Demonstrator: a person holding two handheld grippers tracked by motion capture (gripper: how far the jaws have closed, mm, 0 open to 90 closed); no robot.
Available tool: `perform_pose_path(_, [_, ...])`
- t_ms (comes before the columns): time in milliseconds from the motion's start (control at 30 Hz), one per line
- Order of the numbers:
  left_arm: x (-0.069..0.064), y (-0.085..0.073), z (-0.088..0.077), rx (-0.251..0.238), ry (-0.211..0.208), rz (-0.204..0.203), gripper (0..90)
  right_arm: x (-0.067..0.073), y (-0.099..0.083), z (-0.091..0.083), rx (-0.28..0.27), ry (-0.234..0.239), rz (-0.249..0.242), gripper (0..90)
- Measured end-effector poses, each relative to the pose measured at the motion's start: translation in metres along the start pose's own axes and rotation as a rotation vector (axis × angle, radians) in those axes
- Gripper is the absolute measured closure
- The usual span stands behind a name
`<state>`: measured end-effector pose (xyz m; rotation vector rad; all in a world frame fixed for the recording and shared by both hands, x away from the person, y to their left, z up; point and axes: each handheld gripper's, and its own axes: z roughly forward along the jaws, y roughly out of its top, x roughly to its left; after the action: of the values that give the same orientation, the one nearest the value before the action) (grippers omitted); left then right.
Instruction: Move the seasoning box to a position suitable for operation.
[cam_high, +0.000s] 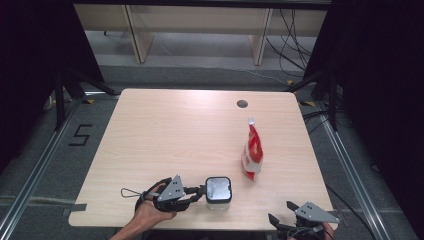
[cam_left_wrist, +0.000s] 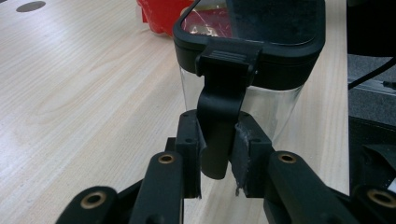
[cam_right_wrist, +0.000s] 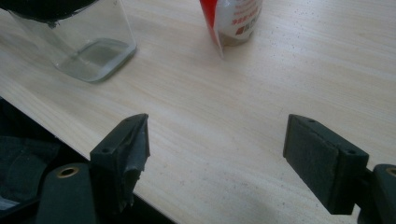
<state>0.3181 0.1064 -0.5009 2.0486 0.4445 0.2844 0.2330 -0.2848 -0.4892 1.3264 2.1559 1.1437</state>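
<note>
My left gripper (cam_left_wrist: 219, 154) pinches the black latch tab (cam_left_wrist: 219, 121) hanging down the side of the clear container (cam_high: 218, 190), which stands upright near the table's (cam_high: 165, 130) front edge. My right gripper (cam_right_wrist: 217, 154) rests with jaws spread wide.

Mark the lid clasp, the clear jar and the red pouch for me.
lid clasp (cam_left_wrist: 219, 126), left gripper view, on the black flap hanging between the jaws.
clear jar (cam_right_wrist: 88, 44), right gripper view, on its glass wall near the base.
red pouch (cam_high: 252, 150), high view, on the middle of its side.
</note>
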Motion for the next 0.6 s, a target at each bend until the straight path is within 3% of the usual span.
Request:
perform_pose_path(33, [0.000,0.000,0.000,0.000,0.000,0.001,73.3,0.001,0.000,0.000,0.004,0.001,0.010,23.7])
perform_pose_path(133, [0.001,0.000,0.000,-0.004,-0.005,-0.002,72.5,-0.002,0.000,0.000,-0.017,0.009,-0.024,23.7])
perform_pose_path(233, [-0.001,0.001,-0.005,0.003,-0.021,-0.023,65.2,-0.002,0.000,0.000,-0.020,0.004,-0.038,23.7])
perform_pose_path(300, [-0.002,0.002,-0.008,-0.012,-0.020,-0.057,58.4,-0.002,0.000,-0.001,-0.019,0.007,-0.035,23.7])
perform_pose_path(400, [-0.003,0.004,-0.017,-0.036,-0.023,-0.075,55.4,-0.004,0.000,0.000,-0.028,0.005,-0.036,23.7])
perform_pose_path(433, [-0.002,0.005,-0.020,-0.042,-0.023,-0.071,54.9,-0.001,-0.001,-0.002,-0.013,0.007,0.006,23.7])
perform_pose_path(467, [-0.004,0.006,-0.022,-0.051,-0.022,-0.092,54.3,-0.002,-0.001,-0.001,-0.018,0.008,-0.008,23.7])
perform_pose_path(600, [-0.005,0.009,-0.028,-0.064,-0.014,-0.106,51.6,-0.004,-0.001,0.000,-0.023,0.017,-0.025,23.7])
